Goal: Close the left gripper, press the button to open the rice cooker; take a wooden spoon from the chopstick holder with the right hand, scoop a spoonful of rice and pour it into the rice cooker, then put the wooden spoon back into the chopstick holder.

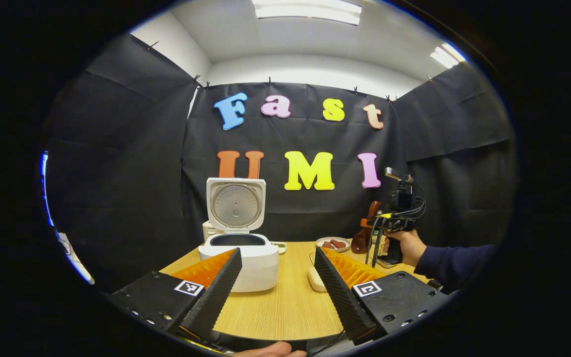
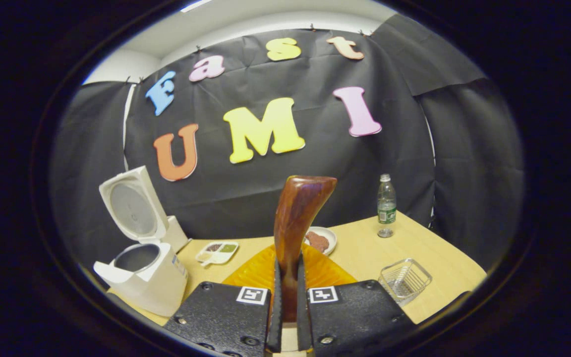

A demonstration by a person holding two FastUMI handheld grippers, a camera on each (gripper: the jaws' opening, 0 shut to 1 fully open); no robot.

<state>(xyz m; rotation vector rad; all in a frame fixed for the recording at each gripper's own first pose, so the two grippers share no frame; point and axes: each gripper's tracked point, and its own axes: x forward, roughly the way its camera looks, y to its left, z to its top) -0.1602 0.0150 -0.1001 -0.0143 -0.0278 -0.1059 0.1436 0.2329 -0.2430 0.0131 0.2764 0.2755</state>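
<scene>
1. Left gripper view: the left gripper (image 1: pixel 278 277) hangs low over the near table (image 1: pixel 290 307) with its fingers spread wide, nothing between them. Just beyond stands the rice cooker (image 1: pixel 240 258), lid up. At far right a hand (image 1: pixel 404 245) carries the right gripper (image 1: pixel 372 233), the wooden spoon (image 1: pixel 363 239) hanging from it (bowl end down).

2. Right gripper view: the right gripper (image 2: pixel 286 297) clamps the wooden spoon (image 2: pixel 295 223), both fingers pressing its handle. The rice cooker (image 2: pixel 142 272) sits open at left; a small plate (image 2: pixel 321 240) and a bottle (image 2: pixel 386 206) lie farther back.

Light wooden table (image 2: pixel 365 250); open rice cooker (image 2: pixel 142 277), divided dish (image 2: pixel 217 251), plate (image 2: pixel 321 240), bottle (image 2: pixel 386 206), clear basket (image 2: pixel 405 280)
</scene>
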